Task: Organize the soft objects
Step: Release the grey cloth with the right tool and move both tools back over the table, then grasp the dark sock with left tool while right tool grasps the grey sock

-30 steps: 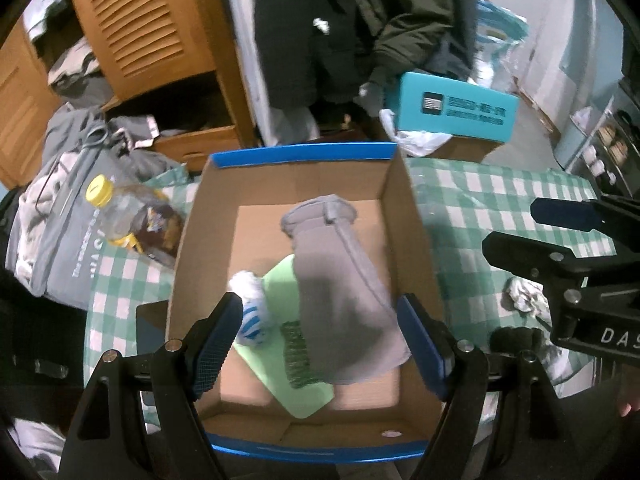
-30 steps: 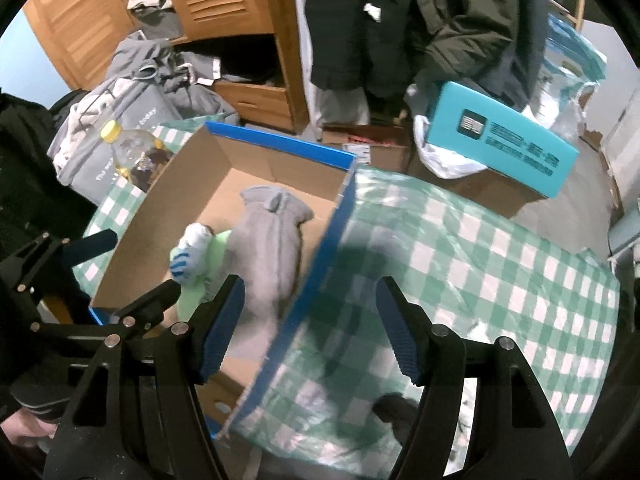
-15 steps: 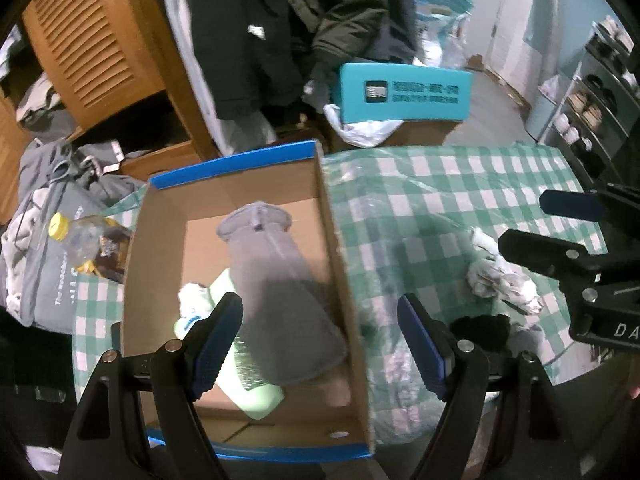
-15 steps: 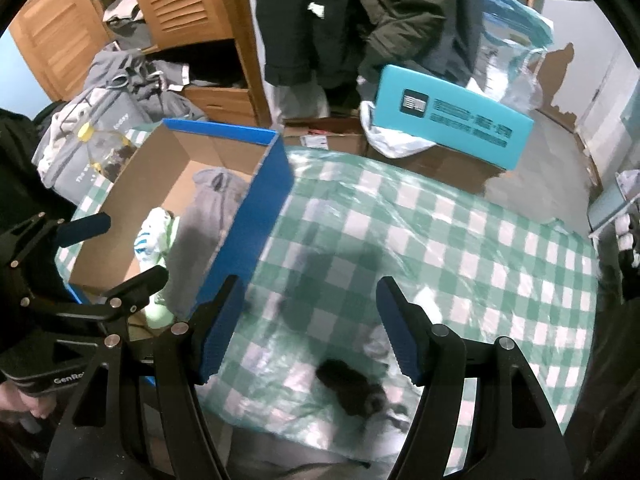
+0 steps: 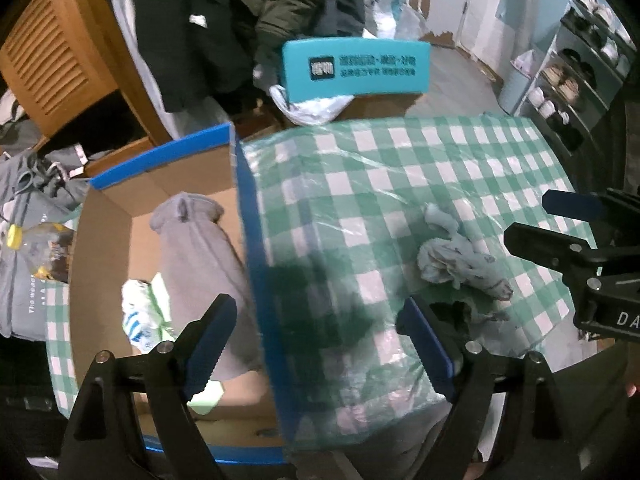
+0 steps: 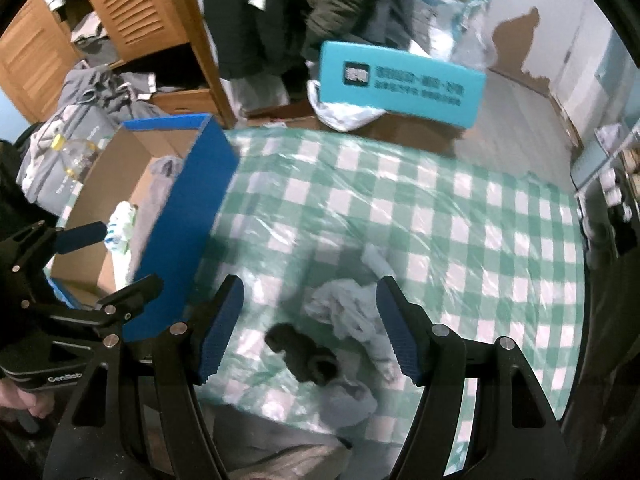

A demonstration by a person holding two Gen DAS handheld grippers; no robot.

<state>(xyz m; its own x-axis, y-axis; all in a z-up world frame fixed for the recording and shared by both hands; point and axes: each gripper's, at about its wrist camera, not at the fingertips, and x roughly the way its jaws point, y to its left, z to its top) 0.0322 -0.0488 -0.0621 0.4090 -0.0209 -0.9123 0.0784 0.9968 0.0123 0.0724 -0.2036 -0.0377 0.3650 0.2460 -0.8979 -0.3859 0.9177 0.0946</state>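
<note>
left gripper [image 5: 316,332] – jaws released, wide apart, nothing between, hovering above the blue box wall. right gripper [image 6: 310,320] likewise spread, empty, over the loose pile on the worktop [image 6: 460,216], which wears a green/white check cloth under glossy, wrinkled clear plastic.

cardboard box [image 5: 246,216] – brown inside, blue outside, open top, at the worktop's left end. in it: long grey knit piece [image 5: 200,256], soft & fuzzy, lying lengthwise; a flat pale-green item [image 5: 160,292] beneath it; small white/blue striped bundle [image 5: 136,320] beside.

on the cloth, right of the box: crumpled pale grey-blue rag [image 6: 352,312], twisted w/ folds; dark rolled sock [image 6: 304,356] touching its near edge; a whitish scrunched bit [image 6: 348,396] by the worktop's edge. teal rectangular carton [image 6: 400,84] behind.
</note>
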